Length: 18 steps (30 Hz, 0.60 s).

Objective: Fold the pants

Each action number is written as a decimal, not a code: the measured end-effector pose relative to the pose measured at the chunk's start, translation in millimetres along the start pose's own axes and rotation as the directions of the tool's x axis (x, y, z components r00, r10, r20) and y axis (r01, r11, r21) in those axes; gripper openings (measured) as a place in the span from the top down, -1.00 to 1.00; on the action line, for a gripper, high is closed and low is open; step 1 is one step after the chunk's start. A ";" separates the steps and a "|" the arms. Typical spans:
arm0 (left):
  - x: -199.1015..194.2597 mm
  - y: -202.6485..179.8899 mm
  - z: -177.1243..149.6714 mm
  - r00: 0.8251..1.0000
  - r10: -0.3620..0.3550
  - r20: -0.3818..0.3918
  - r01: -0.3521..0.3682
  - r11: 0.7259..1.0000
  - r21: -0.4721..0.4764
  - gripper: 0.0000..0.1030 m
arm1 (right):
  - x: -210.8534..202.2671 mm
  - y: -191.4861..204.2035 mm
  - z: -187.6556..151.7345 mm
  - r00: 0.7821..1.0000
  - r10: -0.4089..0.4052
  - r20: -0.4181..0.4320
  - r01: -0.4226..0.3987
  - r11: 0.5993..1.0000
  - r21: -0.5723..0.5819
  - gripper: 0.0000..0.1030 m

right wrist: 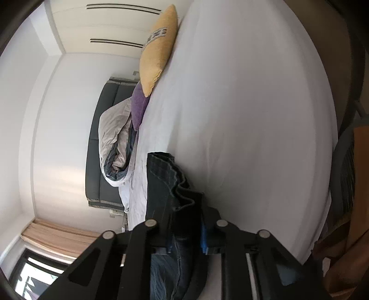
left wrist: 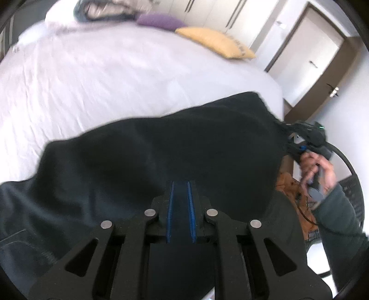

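Dark jeans (left wrist: 150, 157) hang stretched over the white bed (left wrist: 103, 76). My left gripper (left wrist: 181, 184) is shut on the jeans' near edge, the fabric pinched between its blue pads (left wrist: 191, 207). My right gripper (left wrist: 297, 147) shows at the far right of the left wrist view, held in a hand, shut on the jeans' other end. In the right wrist view my right gripper (right wrist: 186, 203) clamps a bunched, stitched hem of the jeans (right wrist: 166, 182), with the view rolled sideways.
A yellow pillow (left wrist: 219, 41) and a purple pillow (left wrist: 159, 20) lie at the bed's far side, beside a bundled duvet (right wrist: 117, 143). Doors (left wrist: 311, 55) stand to the right. A dark chair with orange cloth (left wrist: 297, 191) is by the bed edge.
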<state>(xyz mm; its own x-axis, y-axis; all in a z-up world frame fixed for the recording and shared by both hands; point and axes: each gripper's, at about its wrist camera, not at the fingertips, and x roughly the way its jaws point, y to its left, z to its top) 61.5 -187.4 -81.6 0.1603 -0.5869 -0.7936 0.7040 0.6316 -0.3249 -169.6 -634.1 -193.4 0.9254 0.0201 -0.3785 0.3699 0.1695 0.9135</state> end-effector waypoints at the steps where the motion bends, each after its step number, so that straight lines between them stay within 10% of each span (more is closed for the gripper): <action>1: 8.9 5.0 0.0 0.999 0.022 -0.023 -0.022 1.000 -0.022 0.80 | -3.2 1.3 -1.7 1.000 -0.007 0.003 0.007 1.000 -0.011 0.64; 11: 24.0 59.6 -15.9 0.993 -0.116 -0.020 0.108 0.970 -0.219 0.80 | -14.2 65.5 -24.8 0.992 -0.088 0.089 0.106 0.969 -0.223 0.70; 16: 13.2 70.8 -25.5 0.990 -0.142 0.019 0.141 0.946 -0.292 0.80 | -2.7 160.7 -101.4 0.989 -0.141 0.052 0.144 0.792 -0.593 0.70; 18: 3.4 78.4 -28.5 0.987 -0.147 0.057 0.158 0.929 -0.334 0.79 | 7.9 197.4 -161.8 0.986 -0.168 0.011 0.116 0.633 -0.766 0.70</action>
<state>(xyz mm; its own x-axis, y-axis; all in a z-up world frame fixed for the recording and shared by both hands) 97.5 -125.4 -124.4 0.0939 -0.7014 -0.7065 0.4486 0.6634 -0.5989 -102.6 -441.0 -40.2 0.8510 -0.0195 -0.5248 0.2785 0.8639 0.4196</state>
